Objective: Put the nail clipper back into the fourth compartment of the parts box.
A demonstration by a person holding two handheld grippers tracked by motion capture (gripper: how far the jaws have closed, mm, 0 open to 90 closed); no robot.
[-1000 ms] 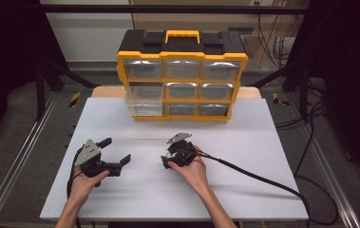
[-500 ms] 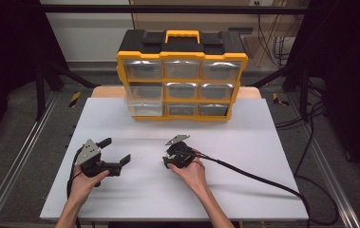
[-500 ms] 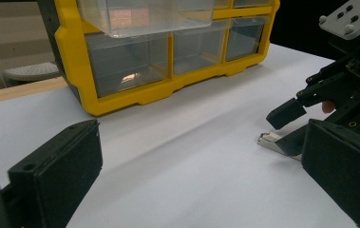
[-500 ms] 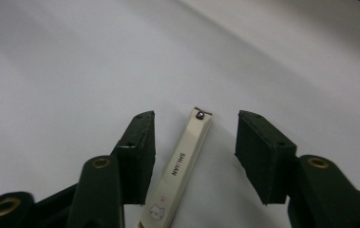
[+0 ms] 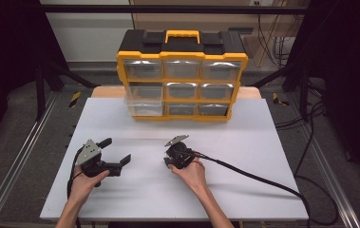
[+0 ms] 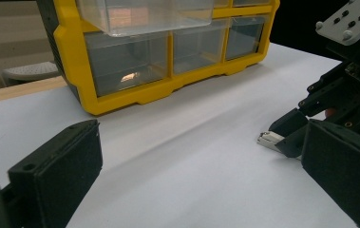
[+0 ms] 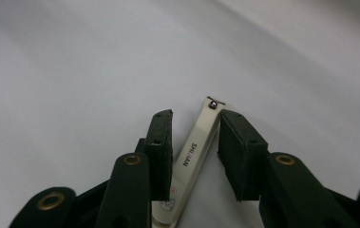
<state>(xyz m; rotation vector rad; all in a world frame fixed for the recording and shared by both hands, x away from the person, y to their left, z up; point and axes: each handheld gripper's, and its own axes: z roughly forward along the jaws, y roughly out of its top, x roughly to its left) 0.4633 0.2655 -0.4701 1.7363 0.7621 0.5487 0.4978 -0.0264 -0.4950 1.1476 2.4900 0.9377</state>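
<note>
Right tongs (image 7: 194,142): in my right hand, tips down toward the table; the jaws have just been closing and stand narrow, one on each side of the nail clipper (image 7: 194,156). The left pad looks to be against its edge; a thin gap shows at the right pad, so I cannot tell whether the grip is firm.
Nail clipper: pale metal, flat on the table between my right jaws, its riveted end poking out past the tips toward 1 o'clock in the right gripper view. In the left gripper view its tip (image 6: 269,139) peeks from under the right tongs (image 6: 306,133).
Left tongs (image 5: 116,154): in my left hand, jaws spread wide, nothing between them, at 9 o'clock of the right tongs (image 5: 172,159) in the high view, well apart.
Table (image 5: 244,142): plain white sheet, bare around both hands.
Organiser (image 5: 182,76): yellow and black drawer box with clear drawers, at 12 o'clock of my hands, on the far edge of the table; one clear drawer (image 5: 143,99) on its left side is pulled out.
Room: dark, with a metal frame and cables (image 5: 310,123) on the floor at 3 o'clock.
</note>
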